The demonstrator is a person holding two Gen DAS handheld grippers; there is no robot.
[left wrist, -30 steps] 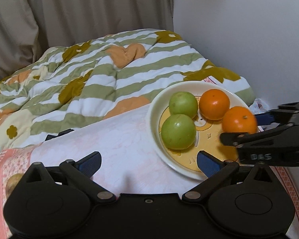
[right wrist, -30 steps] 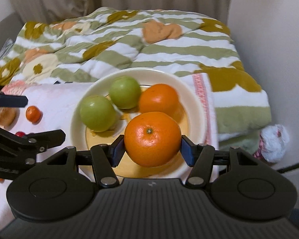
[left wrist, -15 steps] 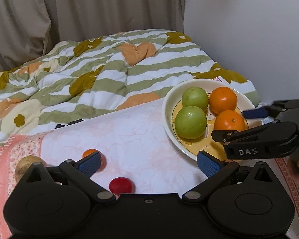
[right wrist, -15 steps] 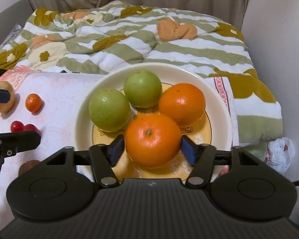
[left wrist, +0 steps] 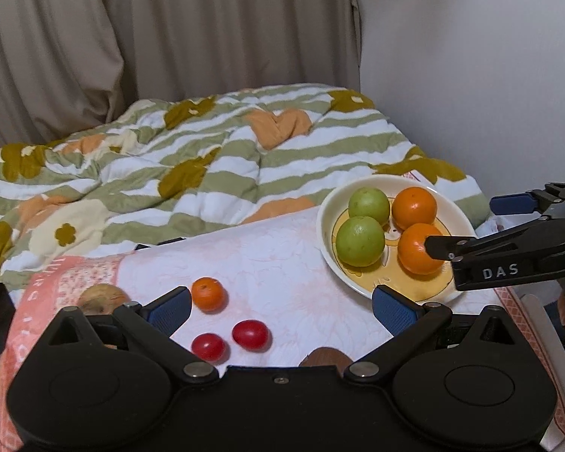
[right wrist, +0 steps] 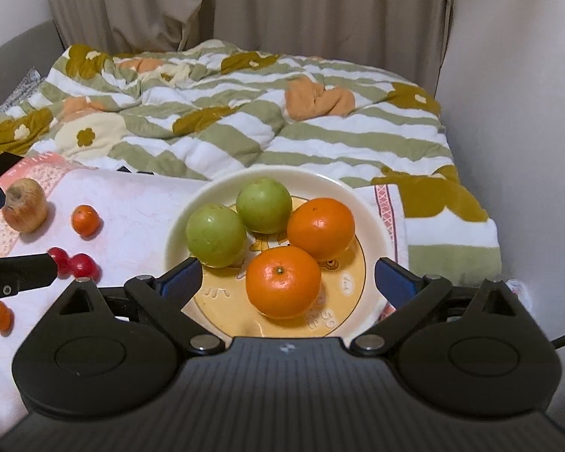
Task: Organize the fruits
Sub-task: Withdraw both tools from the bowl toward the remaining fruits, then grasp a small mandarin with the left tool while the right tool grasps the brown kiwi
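A cream plate [right wrist: 376,218] [left wrist: 326,226] holds two green apples [right wrist: 215,234] [right wrist: 263,205] and two oranges. The near orange [right wrist: 282,281] [left wrist: 414,248] lies free on the plate, between my right gripper's spread fingers. My right gripper [right wrist: 288,277] is open, just above the plate's near edge. My left gripper [left wrist: 280,305] is open and empty above the pink cloth [left wrist: 282,263]. A small orange [left wrist: 206,293], two red cherry tomatoes [left wrist: 250,334] [left wrist: 208,346] and a brown fruit [left wrist: 101,297] lie on the cloth.
A striped green and white quilt [right wrist: 245,113] covers the bed behind the cloth. Curtains [left wrist: 169,37] hang at the back and a white wall [left wrist: 471,75] stands on the right. Another brown fruit [left wrist: 326,358] peeks out by my left gripper's body.
My right gripper has opened and let the orange go onto the plate, then drawn back. My left gripper has pulled back and left, bringing the small fruits into view.
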